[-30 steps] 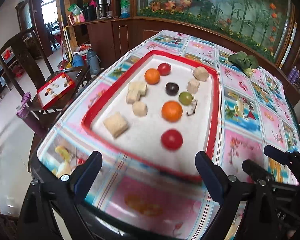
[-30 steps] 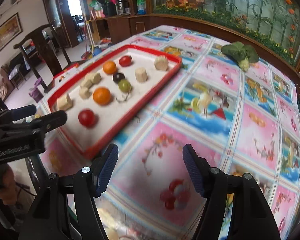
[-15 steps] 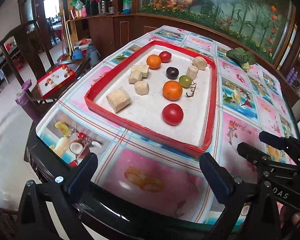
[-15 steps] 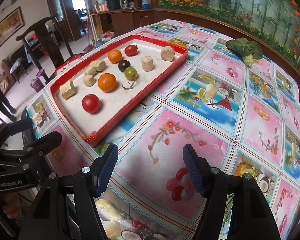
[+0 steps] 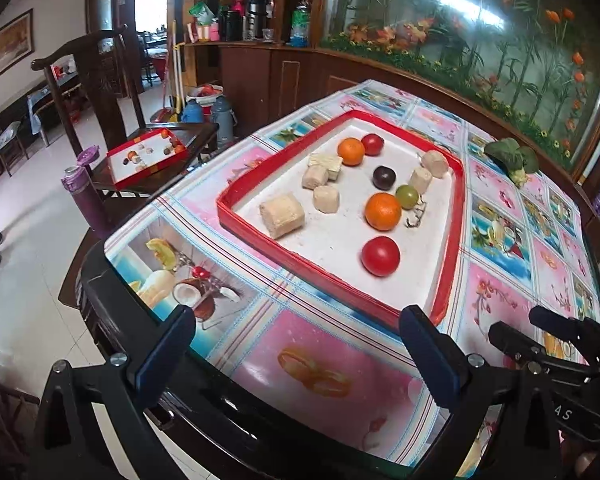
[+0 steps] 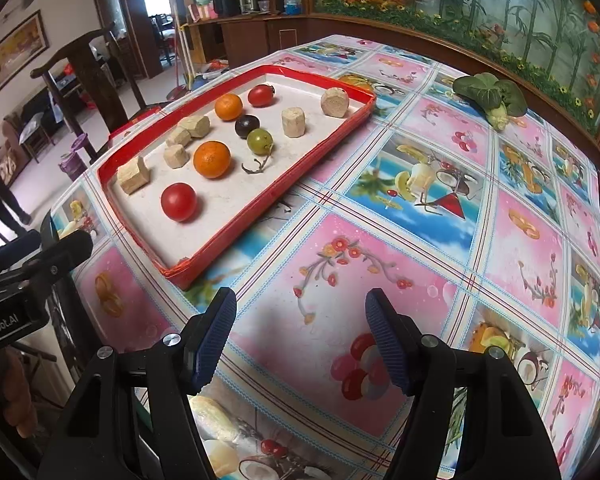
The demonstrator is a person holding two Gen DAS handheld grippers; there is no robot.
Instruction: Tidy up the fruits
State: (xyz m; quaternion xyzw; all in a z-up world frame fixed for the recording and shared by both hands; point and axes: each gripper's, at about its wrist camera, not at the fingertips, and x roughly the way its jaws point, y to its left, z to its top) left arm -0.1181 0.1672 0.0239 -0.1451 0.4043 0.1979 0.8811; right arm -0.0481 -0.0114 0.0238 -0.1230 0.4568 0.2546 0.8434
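A red-rimmed white tray (image 5: 452, 216) (image 6: 324, 136) lies on the patterned table. In it are two red tomatoes (image 5: 380, 256) (image 6: 179, 201), two oranges (image 5: 383, 211) (image 6: 212, 159), a dark plum (image 5: 383, 177) (image 6: 247, 125), a green fruit (image 5: 407, 196) (image 6: 259, 141) and several beige blocks (image 5: 282, 216) (image 6: 133, 175). My left gripper (image 5: 296, 356) is open and empty, near the table's front edge, short of the tray. My right gripper (image 6: 300, 340) is open and empty over the tablecloth, right of the tray.
A green leafy vegetable (image 5: 512, 156) (image 6: 490, 96) lies at the table's far side. A dark wooden chair (image 5: 100, 92) with a second red tray (image 5: 148, 156) and a purple bottle (image 5: 82, 196) stands left of the table. A wooden cabinet and a glass wall stand behind.
Both grippers have drawn back from the tray toward the table's front edge and risen. The tray looks smaller and farther. Nothing in the tray has moved.
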